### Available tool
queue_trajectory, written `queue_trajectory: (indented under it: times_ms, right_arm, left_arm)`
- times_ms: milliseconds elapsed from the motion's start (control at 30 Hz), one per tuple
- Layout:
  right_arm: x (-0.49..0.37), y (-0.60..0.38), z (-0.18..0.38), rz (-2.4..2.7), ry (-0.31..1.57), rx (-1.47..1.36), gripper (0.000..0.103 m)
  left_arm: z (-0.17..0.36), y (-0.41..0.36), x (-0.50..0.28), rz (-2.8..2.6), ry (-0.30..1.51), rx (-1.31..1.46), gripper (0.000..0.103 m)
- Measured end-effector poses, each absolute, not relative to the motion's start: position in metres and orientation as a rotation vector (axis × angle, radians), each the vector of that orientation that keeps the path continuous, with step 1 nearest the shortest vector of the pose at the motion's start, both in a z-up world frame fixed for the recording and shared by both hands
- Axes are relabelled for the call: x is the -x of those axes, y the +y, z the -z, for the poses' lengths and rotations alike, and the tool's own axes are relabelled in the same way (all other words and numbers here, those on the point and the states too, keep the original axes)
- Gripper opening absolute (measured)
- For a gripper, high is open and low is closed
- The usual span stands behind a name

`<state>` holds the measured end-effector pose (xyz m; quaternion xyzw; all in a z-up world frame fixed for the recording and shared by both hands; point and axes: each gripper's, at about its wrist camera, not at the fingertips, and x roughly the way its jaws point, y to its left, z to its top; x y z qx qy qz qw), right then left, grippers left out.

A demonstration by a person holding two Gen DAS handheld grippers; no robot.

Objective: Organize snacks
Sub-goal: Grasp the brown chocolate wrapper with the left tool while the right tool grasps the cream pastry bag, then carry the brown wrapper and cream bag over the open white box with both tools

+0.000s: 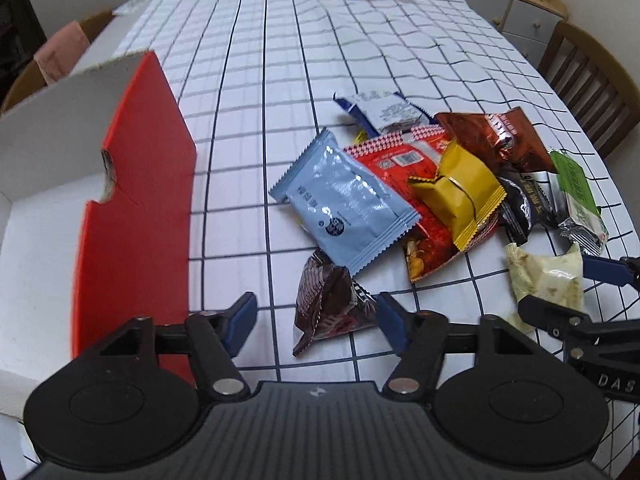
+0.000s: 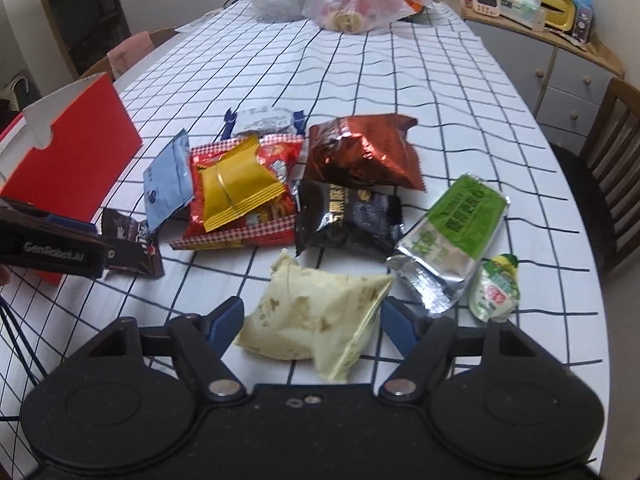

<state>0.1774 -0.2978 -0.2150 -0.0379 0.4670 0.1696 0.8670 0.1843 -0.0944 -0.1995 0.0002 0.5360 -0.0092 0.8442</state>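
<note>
Two hand-held grippers reach for loose snack packets beside an open box; sorting has barely begun.

About ten packets lie heaped on the checked desk (image 2: 400, 80), and the visible part of the red-and-white cardboard box (image 1: 136, 200) at the left looks empty, so by my judgement nearly everything remains. The left hand-held gripper (image 1: 316, 320) stands partly open around a dark brown packet (image 1: 328, 304); its right pad seems to touch the packet, the left stands clear. The right hand-held gripper (image 2: 312, 320) straddles a cream packet (image 2: 316, 320), jaws fairly wide, not clearly pressing. Packet lettering is too blurred to read; the left tool's body reads "GenRobot.AI", the right tool's "DAS".
</note>
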Motion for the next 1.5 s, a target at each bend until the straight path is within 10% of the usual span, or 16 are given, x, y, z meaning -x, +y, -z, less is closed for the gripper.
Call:
queue_trajectory:
  times_ms: [600,1500]
  right_arm:
    - [-0.175,-0.303,0.211,-0.414,0.989,0.024,0.048]
    - [-0.138,-0.286,0.126,-0.563,0.861,0.012,0.047]
  left_arm:
    - [0.206,-0.086,-0.196,0.023,1.208,0.134,0.034]
    - [0.123,-0.065,-0.131,-0.089,1.069,0.203,0.032]
